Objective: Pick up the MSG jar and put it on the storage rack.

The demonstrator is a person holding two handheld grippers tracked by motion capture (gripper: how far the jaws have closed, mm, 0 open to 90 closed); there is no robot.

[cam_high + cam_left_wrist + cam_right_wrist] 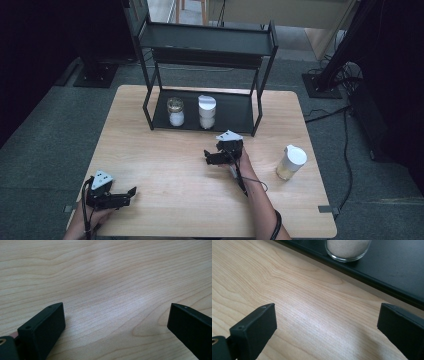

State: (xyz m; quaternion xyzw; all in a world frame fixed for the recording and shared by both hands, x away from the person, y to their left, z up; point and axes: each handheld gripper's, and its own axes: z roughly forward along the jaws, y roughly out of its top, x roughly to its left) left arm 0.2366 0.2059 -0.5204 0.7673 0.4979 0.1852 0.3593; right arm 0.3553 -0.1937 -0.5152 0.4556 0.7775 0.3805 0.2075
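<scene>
- The right gripper point(207, 156) hovers over the pale wooden bench point(165, 200), just in front of the black metal two-tier shelf rack point(205, 47); its jaws stand wide apart with nothing between them.
- In the right gripper view, the rounded base of a clear glass jar of white grains point(348, 250) stands on the rack's black bottom shelf point(402, 270), ahead of the jaws and slightly up-left of centre, well short of being enclosed.
- From above, two upright jars sit side by side on that shelf: a clear glass jar with a gold lid point(175, 111) on the left and a glass jar with a white lid point(207, 111) on the right. Which of them the gripper camera faces I cannot tell for certain.
- A third container, a white-lidded jar of yellowish contents point(291, 162), stands on the bench to the right of the right gripper, apart from it.
- The left gripper point(131, 192) rests near the bench's front-left corner, jaws likewise spread wide and empty, over bare wood point(105, 285).
- The right hand is clearly nearer all the jars; any reach would probably fall to it.
</scene>
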